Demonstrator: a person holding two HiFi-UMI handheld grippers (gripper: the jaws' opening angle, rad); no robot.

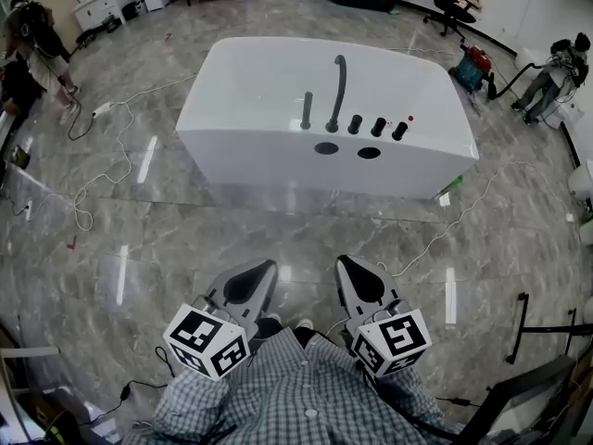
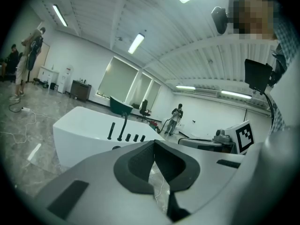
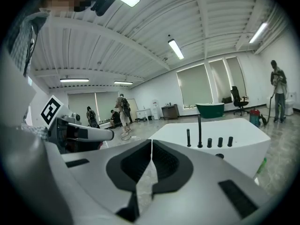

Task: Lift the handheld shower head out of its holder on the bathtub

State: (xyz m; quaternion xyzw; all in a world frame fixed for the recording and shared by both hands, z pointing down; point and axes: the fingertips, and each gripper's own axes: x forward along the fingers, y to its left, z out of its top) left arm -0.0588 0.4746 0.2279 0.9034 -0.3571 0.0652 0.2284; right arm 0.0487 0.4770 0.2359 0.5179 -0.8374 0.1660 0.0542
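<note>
On a glossy grey marbled floor (image 1: 139, 248), the smooth white bathtub (image 1: 259, 146) holds the slim black cylindrical shower head (image 1: 307, 110) upright on its near rim, well beyond the left gripper (image 2: 154, 142) and right gripper (image 3: 151, 140), both clenched on nothing.

Large hall: glossy grey marble floor (image 1: 278, 248) crossed by loose white cables (image 1: 123, 146), white walls (image 3: 154, 90), ribbed white ceiling (image 3: 140, 22) with lit strip lights (image 3: 176, 48), blind-covered windows (image 3: 194, 86), black office chair (image 1: 452, 3) at the far side.
</note>
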